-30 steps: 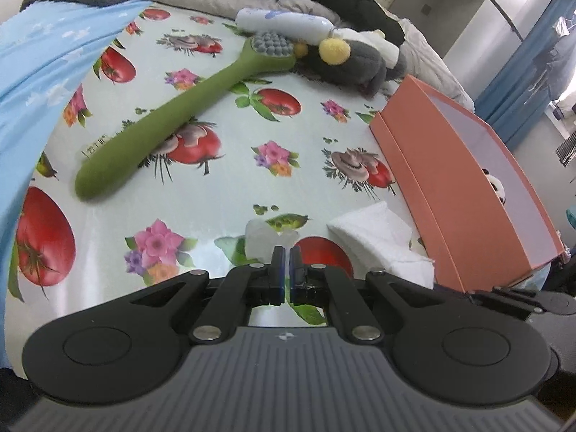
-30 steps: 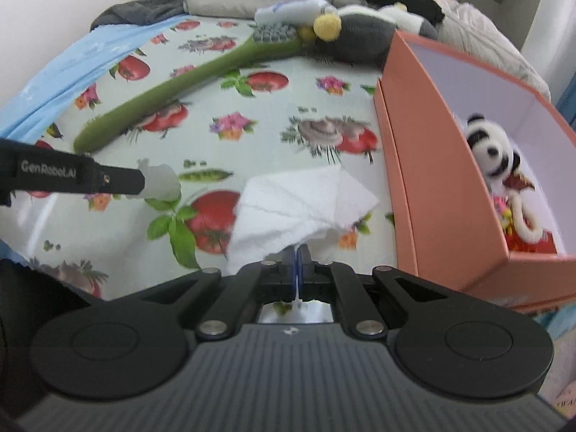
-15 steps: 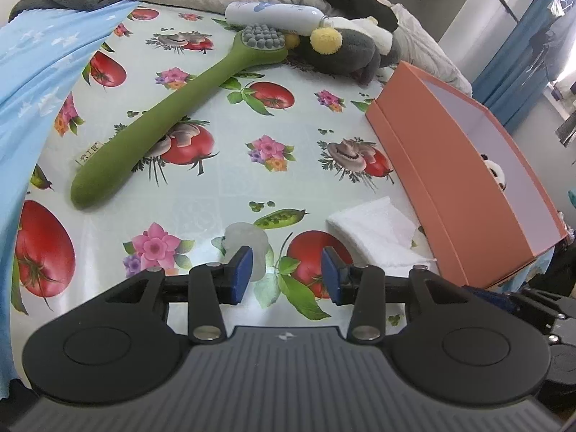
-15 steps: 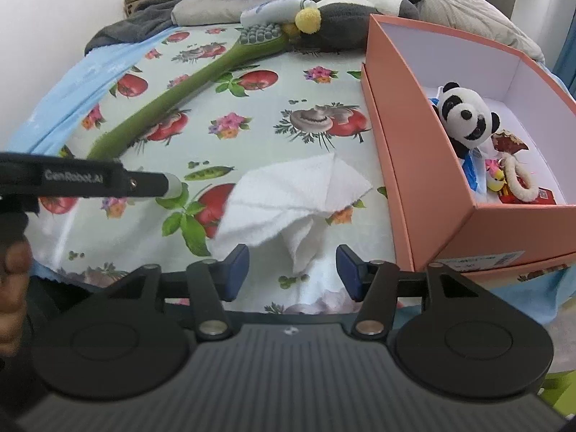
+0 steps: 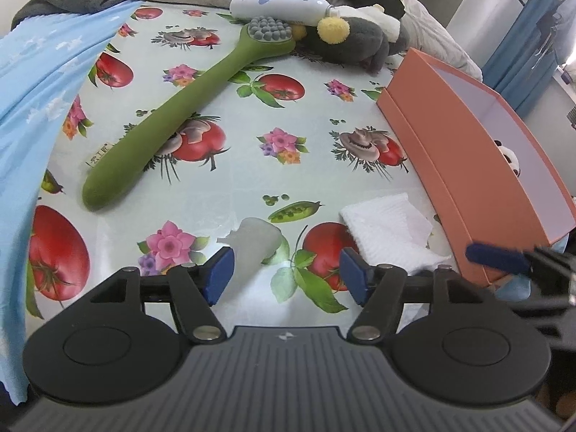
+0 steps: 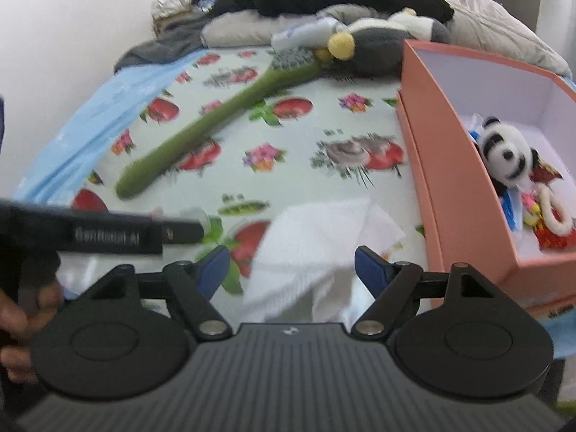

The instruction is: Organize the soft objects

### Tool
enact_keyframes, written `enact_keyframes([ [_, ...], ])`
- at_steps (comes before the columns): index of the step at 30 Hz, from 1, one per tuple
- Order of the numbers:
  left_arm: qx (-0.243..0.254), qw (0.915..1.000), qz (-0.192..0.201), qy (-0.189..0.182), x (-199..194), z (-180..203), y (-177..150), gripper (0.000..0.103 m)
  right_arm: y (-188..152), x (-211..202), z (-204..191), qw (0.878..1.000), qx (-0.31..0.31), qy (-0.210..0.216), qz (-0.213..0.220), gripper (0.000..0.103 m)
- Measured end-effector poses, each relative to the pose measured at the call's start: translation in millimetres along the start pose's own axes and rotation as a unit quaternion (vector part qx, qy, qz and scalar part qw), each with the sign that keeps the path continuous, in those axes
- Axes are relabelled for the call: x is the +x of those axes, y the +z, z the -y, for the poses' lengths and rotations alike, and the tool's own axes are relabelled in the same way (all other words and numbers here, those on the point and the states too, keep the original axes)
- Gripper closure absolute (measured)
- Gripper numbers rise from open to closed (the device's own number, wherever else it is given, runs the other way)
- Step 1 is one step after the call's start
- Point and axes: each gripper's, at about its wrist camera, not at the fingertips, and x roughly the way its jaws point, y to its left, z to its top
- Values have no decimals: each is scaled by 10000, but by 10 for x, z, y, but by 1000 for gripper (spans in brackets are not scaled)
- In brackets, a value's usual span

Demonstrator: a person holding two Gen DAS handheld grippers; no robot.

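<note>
A folded white cloth [image 5: 388, 230] lies on the patterned tablecloth beside the orange box [image 5: 460, 165]; it also shows in the right wrist view [image 6: 316, 252]. My left gripper [image 5: 286, 275] is open and empty, with a small translucent soft piece [image 5: 257, 241] just ahead of its left finger. My right gripper [image 6: 291, 270] is open, low over the near edge of the cloth. The orange box [image 6: 432, 165] holds a panda plush [image 6: 507, 154] and small toys. A long green brush [image 5: 180, 115] lies at the left.
A grey plush with a yellow pompom [image 5: 356, 39] and a white bottle [image 5: 277, 3] lie at the back. Dark clothes and bedding pile behind them. A blue sheet [image 5: 32, 82] covers the left edge. The left gripper's arm [image 6: 118, 234] crosses the right wrist view.
Both grippers have opened: the left let go of the translucent piece, the right let go of the white cloth. Both have drawn back a little.
</note>
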Motion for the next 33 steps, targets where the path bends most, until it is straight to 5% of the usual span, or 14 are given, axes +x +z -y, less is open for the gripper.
enact_keyframes([
  [6,44,9998,29,174,-50,-67,12,27,103,267,35,9999,55,-13,156,25],
  [18,279,9995,-32,150,85,-73,61,27,-189,735,-50,9985,-408,-33,-349,32],
  [20,285,9994,-59,161,133,-89,63,27,-214,740,-80,9983,-514,-44,-273,39],
  [26,300,9993,-154,161,257,-127,93,27,-199,739,-103,9980,-530,230,-246,86],
  [33,569,9980,-237,138,382,-38,63,29,-195,627,-14,9990,-400,86,-160,90],
])
